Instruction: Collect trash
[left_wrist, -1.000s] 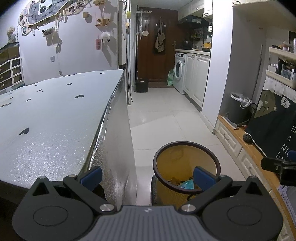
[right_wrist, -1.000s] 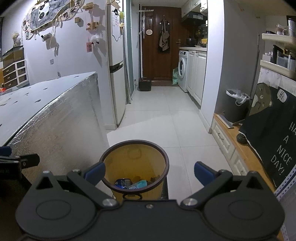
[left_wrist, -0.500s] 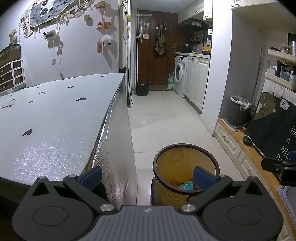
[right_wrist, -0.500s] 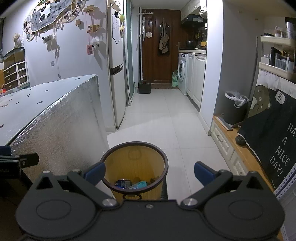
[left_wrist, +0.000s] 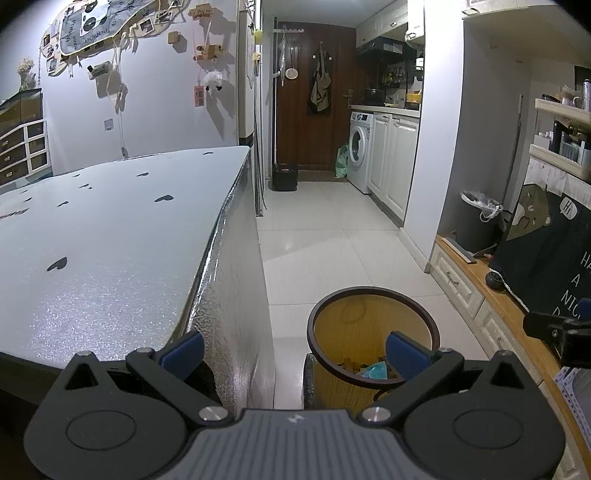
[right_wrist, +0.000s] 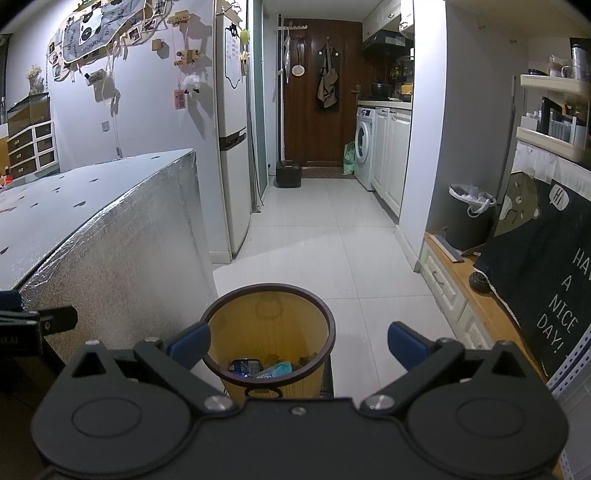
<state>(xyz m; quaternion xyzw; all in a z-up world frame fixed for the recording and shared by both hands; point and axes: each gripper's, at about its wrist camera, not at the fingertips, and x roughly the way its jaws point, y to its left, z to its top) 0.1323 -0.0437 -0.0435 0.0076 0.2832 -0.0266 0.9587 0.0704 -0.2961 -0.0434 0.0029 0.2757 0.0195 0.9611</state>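
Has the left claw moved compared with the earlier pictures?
Yes. The left claw has drawn slightly back and up: in its view the round yellow trash bin with a dark rim sits lower and smaller, and the silver foil-covered table shows more top.

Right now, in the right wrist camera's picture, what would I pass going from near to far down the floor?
Yellow trash bin → white fridge on the left → washing machine on the right → small black box → dark wooden door.
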